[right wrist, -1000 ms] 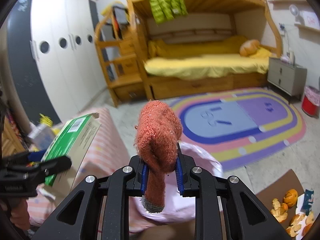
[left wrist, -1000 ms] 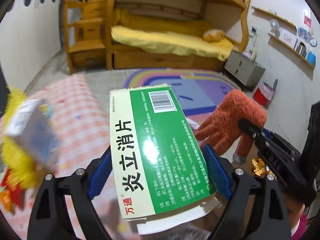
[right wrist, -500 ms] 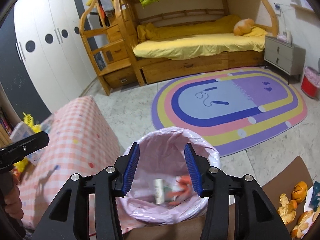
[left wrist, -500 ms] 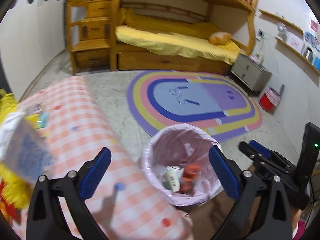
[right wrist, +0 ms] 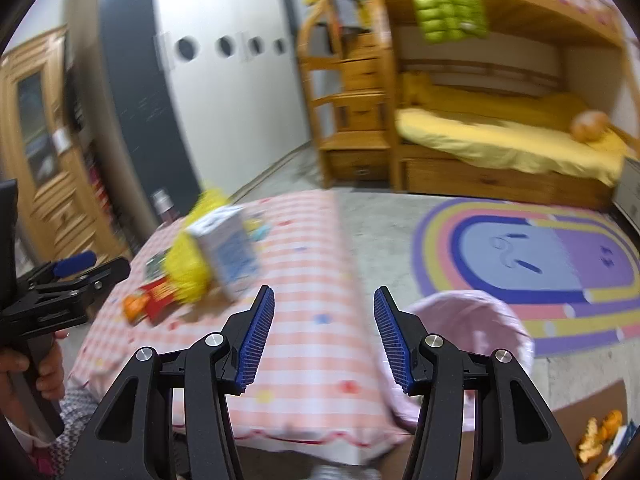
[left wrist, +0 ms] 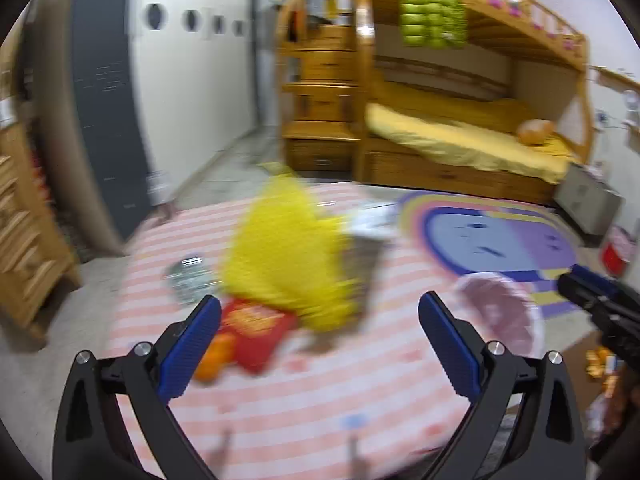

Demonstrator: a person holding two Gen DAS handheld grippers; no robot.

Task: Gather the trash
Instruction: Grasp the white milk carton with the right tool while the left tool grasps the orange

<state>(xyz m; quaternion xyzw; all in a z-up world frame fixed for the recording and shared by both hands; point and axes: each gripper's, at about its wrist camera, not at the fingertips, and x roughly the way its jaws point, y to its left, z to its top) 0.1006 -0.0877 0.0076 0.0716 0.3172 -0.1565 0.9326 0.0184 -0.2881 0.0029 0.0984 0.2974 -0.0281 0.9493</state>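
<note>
The left gripper [left wrist: 319,334] stands at its widest with nothing between its blue pads, hanging over the near part of a pink checked tablecloth [left wrist: 304,408]. The right gripper [right wrist: 324,334] is empty too, its jaws opening, and it sits over the right edge of the same cloth, where the cloth drops off toward the floor. Just right of that edge, below the right-hand finger, is the bin with a pink liner [right wrist: 476,322], its mouth open. The remaining trash lies in a blurred cluster on the far left part of the cloth: a red packet [left wrist: 256,334] with something orange [left wrist: 214,360] touching its near side, a yellow fluffy thing [left wrist: 288,256] behind it, a white and blue carton [right wrist: 230,252] tilted against the yellow thing, and a crumpled silvery wrapper [left wrist: 188,278] to the left. The cloth between the pads and that cluster is bare, so the near half is open. Beyond the far edge, grey floor runs to a wooden bunk bed [right wrist: 500,128], with a rainbow rug [right wrist: 532,264] to the right. Orange peels [right wrist: 600,436] lie on brown cardboard at the near right.
</note>
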